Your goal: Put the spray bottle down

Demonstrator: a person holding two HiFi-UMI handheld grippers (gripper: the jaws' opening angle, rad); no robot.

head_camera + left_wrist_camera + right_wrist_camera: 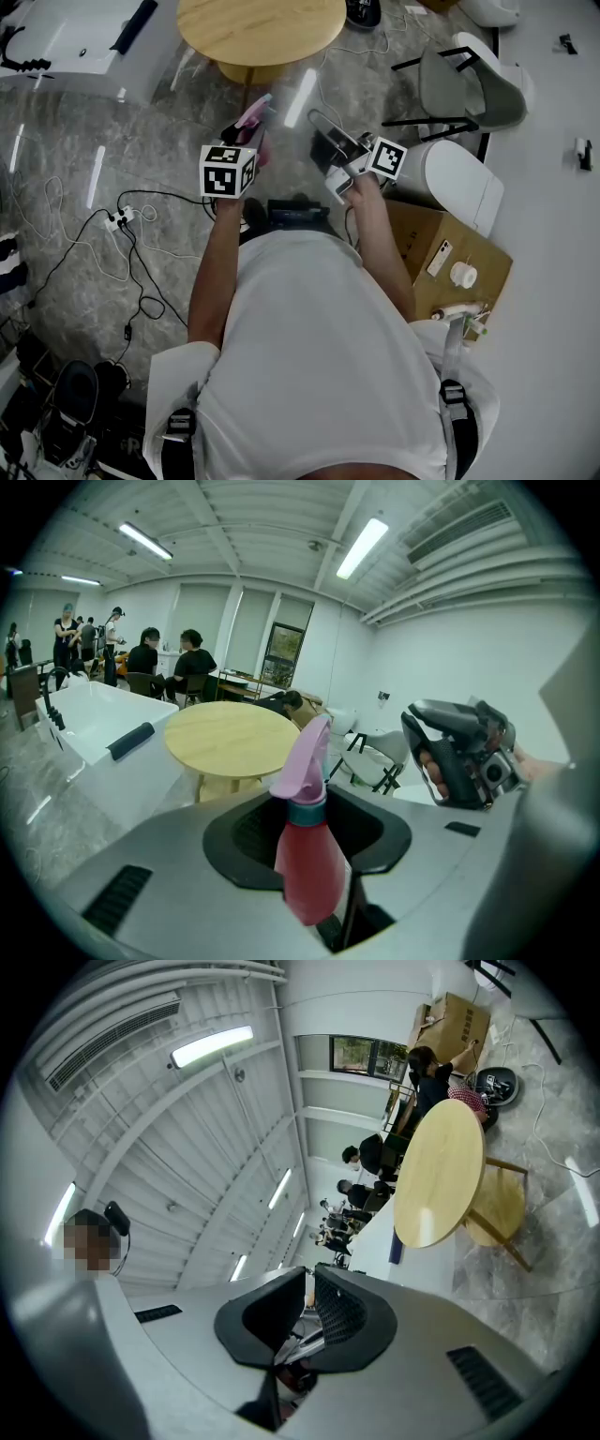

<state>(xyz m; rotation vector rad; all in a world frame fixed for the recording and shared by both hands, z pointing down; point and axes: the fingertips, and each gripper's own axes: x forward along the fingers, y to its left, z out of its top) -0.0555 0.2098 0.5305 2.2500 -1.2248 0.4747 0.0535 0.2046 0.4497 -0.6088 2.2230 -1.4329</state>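
Left hand-held gripper (pixel 311 810) pinches a red spray bottle (pixel 307 869); right hand-held gripper (pixel 309 1281) pressed together.

Round table (pixel 261 33) ahead, chair (pixel 452 86) and cardboard box (pixel 422 242) right, cables (pixel 120 221) left; floor (pixel 173 131) between open.

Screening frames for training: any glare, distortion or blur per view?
Head view: light streaks glare on the floor, otherwise sharp. Left gripper view: fisheye, dark corners, spray bottle close and slightly soft. Right gripper view: fisheye, rotated sideways.
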